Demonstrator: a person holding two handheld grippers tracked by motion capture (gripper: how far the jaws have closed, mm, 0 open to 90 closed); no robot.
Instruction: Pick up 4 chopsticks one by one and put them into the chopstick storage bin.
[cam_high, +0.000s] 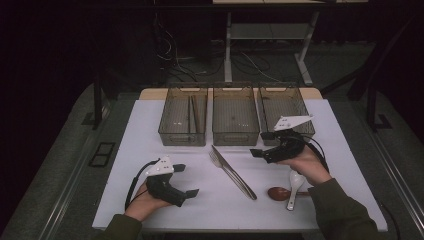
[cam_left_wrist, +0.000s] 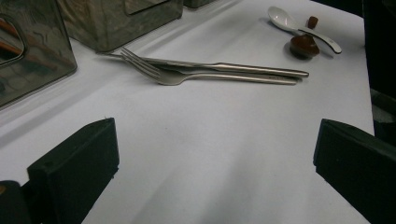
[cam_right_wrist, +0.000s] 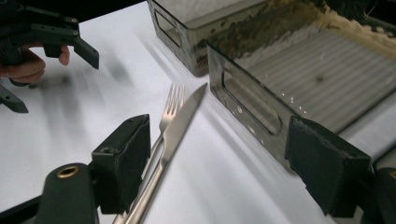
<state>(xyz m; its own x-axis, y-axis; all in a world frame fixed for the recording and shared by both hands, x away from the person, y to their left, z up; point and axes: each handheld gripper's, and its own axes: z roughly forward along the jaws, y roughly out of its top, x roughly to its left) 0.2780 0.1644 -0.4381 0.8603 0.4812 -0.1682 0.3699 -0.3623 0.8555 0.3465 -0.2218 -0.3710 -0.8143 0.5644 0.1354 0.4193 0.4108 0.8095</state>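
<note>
Here, the right tool (cam_high: 260, 145) is hovering at center right of the high view, just in front of the 3 mesh bins, with its jaws standing apart and gripping nothing. In the right gripper view the knife (cam_right_wrist: 175, 135) and the fork (cam_right_wrist: 169, 109) are lying side by side at lower center, touching along their handles, running up from beside the left jaw toward the middle bin (cam_right_wrist: 299, 79). In the high view the knife (cam_high: 232, 170) and fork (cam_high: 216, 159) are sitting as a diagonal pair at the center of the white surface (cam_high: 150, 130), just below the middle bin (cam_high: 235, 117).

The left tool (cam_high: 187, 180) is resting at lower left of the high view, jaws apart and holding nothing, well apart from the cutlery. Its own view is showing bare surface between the jaws, with the fork (cam_left_wrist: 163, 74) and knife (cam_left_wrist: 224, 67) lying across the upper middle.

A white spoon (cam_high: 294, 187) and a brown spoon (cam_high: 280, 193) are lying at lower right of the high view, crossing each other beside the person's right hand. The left bin (cam_high: 184, 120) is holding chopsticks (cam_high: 192, 112).
</note>
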